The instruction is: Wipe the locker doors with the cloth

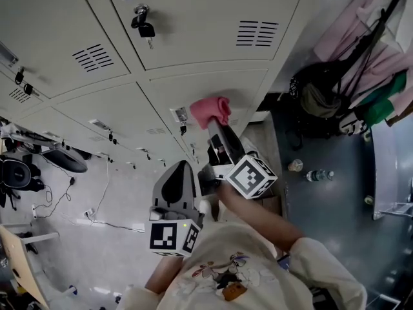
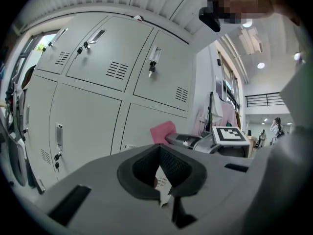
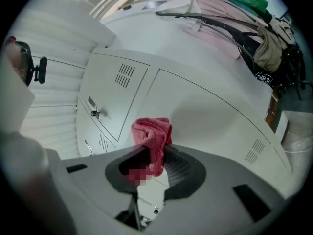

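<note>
Wiping looks under way: the right gripper [image 1: 217, 129] has the cloth [image 1: 210, 110] up at a lower door [image 1: 219, 82], just beside its latch [image 1: 181, 115], and it seems to touch the panel. No streaks or wet marks show, so which doors are done can't be read. As a judgement, most of the bank is likely left. The right jaws are clamped on the bunched cloth, most of it sticking out ahead. The left gripper [image 1: 175, 185] hangs clear of the lockers, jaws together, nothing between them.
</note>
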Demonstrator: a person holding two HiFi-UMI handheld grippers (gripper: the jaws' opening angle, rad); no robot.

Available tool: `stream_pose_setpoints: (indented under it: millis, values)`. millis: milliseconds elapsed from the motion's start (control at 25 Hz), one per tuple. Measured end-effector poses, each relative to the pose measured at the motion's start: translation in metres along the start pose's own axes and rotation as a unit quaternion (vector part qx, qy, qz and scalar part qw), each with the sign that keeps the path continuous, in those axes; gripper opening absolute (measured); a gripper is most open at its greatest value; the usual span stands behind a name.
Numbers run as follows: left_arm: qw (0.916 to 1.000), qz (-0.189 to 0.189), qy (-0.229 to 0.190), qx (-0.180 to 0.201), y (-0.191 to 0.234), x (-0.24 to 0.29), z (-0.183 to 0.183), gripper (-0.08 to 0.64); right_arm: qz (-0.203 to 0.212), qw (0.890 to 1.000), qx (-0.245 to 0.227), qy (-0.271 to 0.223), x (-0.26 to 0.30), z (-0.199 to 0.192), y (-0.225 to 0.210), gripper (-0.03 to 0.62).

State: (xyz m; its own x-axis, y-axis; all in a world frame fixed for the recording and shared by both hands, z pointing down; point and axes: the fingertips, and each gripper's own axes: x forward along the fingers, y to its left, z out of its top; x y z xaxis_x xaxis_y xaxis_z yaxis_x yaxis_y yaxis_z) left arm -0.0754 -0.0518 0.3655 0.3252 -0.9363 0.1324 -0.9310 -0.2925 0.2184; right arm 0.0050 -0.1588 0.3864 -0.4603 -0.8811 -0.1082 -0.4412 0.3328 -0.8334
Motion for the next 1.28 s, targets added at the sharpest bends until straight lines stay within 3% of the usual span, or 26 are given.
stream_pose_setpoints:
  millis: [240, 520, 1280]
  values:
    - [0.9999, 0.009, -0.004, -0.002, 0.0, -0.006, 0.002, 0.006, 0.044, 0.999, 0.011, -0.025, 0.021, 0.033, 0.026, 0.084]
    - [0.9996, 0.028, -0.001, -0.001, 0.008, -0.012, -0.001, 0.005, -0.033, 0.995, 0.091, -0.011, 0.029, 0.03, -0.015, 0.084]
    - [0.9998, 0.018, 0.011, 0.002, 0.007, -0.007, -0.007, 0.006, -0.077, 0.995, 0.067, 0.001, 0.029, 0.002, -0.064, 0.084]
